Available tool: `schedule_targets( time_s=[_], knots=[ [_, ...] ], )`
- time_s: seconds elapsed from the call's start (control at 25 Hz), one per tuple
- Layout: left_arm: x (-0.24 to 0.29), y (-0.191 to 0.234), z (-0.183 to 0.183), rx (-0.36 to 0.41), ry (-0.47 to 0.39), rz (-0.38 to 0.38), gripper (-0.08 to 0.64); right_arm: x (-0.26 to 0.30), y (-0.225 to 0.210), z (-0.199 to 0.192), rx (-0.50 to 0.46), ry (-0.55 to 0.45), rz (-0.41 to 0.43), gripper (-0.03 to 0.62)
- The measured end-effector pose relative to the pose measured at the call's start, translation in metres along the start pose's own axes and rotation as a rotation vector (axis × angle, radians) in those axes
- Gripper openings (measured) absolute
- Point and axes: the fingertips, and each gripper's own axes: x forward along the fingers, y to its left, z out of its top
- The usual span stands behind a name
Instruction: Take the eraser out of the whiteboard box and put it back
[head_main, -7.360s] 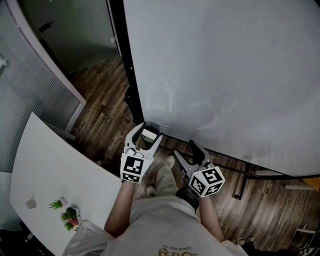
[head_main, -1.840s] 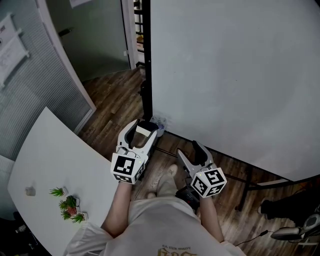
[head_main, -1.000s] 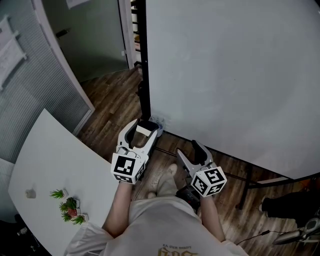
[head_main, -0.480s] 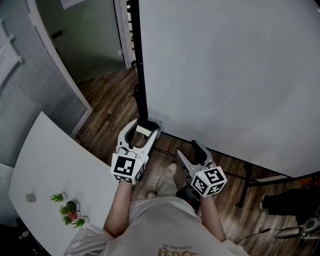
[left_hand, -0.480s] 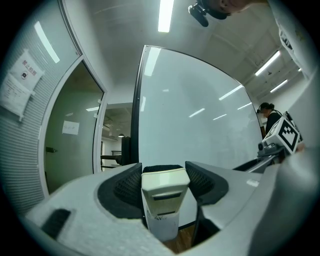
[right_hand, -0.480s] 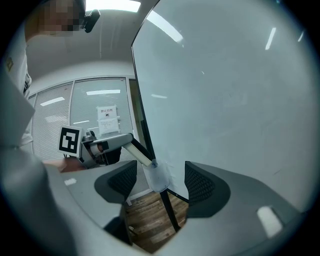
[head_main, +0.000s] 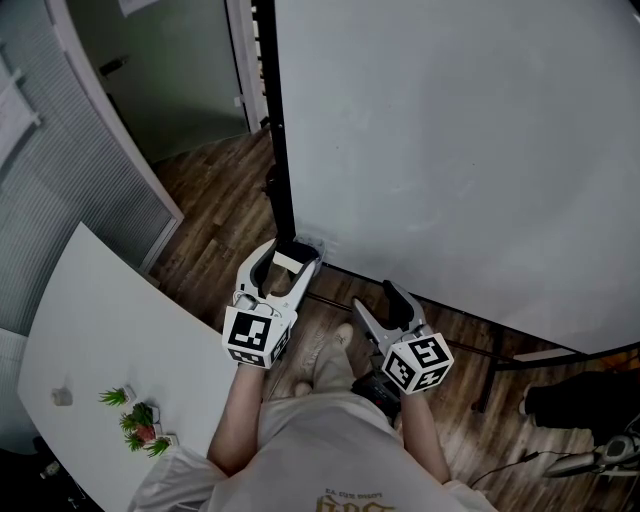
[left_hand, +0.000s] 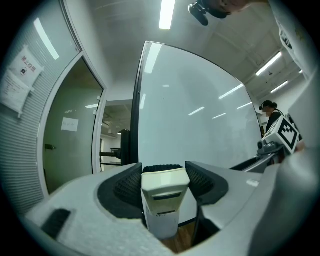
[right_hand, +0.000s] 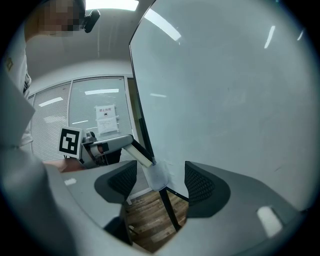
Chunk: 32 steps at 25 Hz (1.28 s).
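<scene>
While both of my hands rest where they were a second ago, the left gripper keeps its fingers closed on the cream eraser, with a ribbed pad pressing each side. Several seconds back the eraser sat within the rim of the whiteboard box. It now lies drawn slightly toward me, its far end at the mouth of that translucent box, which hangs at the lower left corner of the whiteboard. From the right gripper view, the eraser's tip either touches the mouth or just enters it; I cannot tell which. The right gripper waits beside the left one, and its fingers stand wide apart, holding nothing. Only the box and the wooden floor show beyond them. I judge that the eraser is poised at the box opening, so the removal is at most slight and the return is not yet made. The grip should hold until the eraser is seated in the box.
</scene>
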Motion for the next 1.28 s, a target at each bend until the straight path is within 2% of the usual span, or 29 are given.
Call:
schedule_targets(
  time_s=[1.28],
  knots=[
    [0.024,0.006,-0.038,-0.038,0.078,-0.025,0.268,0.017,-0.014,-0.01,0.038,0.029,-0.003,0.299]
  ],
)
